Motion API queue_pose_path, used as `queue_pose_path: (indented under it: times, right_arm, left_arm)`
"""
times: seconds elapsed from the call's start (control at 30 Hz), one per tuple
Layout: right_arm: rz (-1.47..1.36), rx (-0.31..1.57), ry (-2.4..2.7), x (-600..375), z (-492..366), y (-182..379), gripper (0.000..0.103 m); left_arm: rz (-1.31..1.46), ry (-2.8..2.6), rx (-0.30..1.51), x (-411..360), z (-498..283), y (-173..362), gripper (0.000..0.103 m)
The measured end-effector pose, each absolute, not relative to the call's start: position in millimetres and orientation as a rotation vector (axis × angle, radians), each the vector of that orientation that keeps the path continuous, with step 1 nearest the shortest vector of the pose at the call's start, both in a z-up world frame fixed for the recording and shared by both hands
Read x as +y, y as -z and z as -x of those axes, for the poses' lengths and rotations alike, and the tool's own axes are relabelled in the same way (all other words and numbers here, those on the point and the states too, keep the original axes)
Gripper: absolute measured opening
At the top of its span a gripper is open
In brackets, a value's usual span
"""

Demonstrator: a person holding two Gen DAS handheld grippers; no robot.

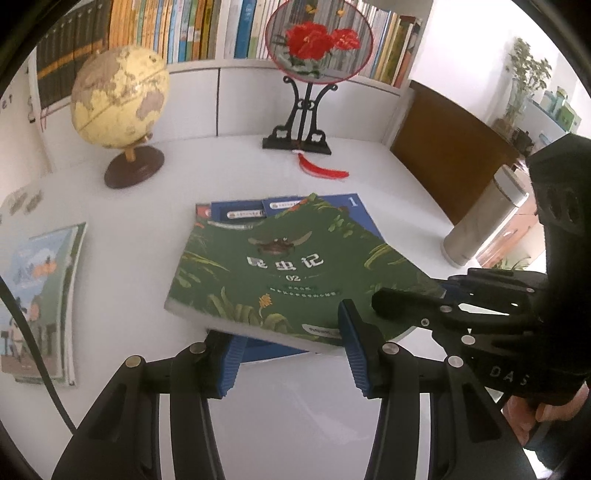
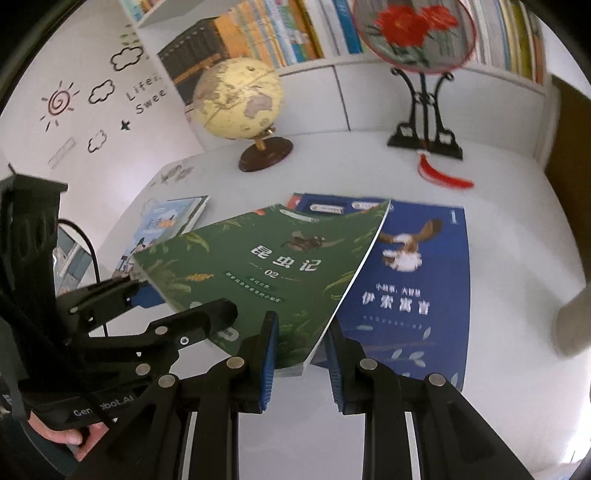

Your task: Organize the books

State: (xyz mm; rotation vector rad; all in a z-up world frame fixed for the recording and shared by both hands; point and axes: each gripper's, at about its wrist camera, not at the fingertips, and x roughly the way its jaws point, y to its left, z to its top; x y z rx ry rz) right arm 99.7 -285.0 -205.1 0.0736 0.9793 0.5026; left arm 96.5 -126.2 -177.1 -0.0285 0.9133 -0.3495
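Observation:
A green book point(image 1: 273, 273) lies tilted on a stack of blue books point(image 1: 354, 206) in the middle of the white desk point(image 1: 147, 229). It also shows in the right wrist view point(image 2: 266, 266), over a blue book with a bird point(image 2: 413, 277). My left gripper point(image 1: 291, 350) is open, its jaws either side of the green book's near edge. My right gripper point(image 2: 301, 354) is shut on the green book's near corner, and shows in the left wrist view point(image 1: 417, 299) at the book's right corner. A light illustrated book point(image 1: 40, 299) lies at the far left.
A globe point(image 1: 120, 99) and a red-flower fan on a black stand point(image 1: 317, 40) stand at the back before a bookshelf point(image 1: 184, 33). A steel flask point(image 1: 484, 225) stands at the desk's right edge beside a brown chair back point(image 1: 450, 147).

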Motion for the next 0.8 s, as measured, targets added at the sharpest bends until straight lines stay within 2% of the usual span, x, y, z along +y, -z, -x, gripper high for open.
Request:
queue_pose_path:
  times: [0.37,0.63,0.8]
  right_arm:
    - [0.003,0.854,-0.593,-259.0,-100.7,163.0,0.024]
    - [0.056,0.726,-0.655,-186.5,-95.4,114.6,0.024]
    - [0.039,0.692,-0.677,-127.0,-93.9,100.2,0.024]
  left_arm:
    - [0.012,0.282,0.805,-91.8,-89.9,127.5,0.046]
    - [0.024,0.182,0.729,-16.1,-77.9,89.1,0.046]
    - [0.019,0.162,0.724,50.8,-79.9,84.8,0.046]
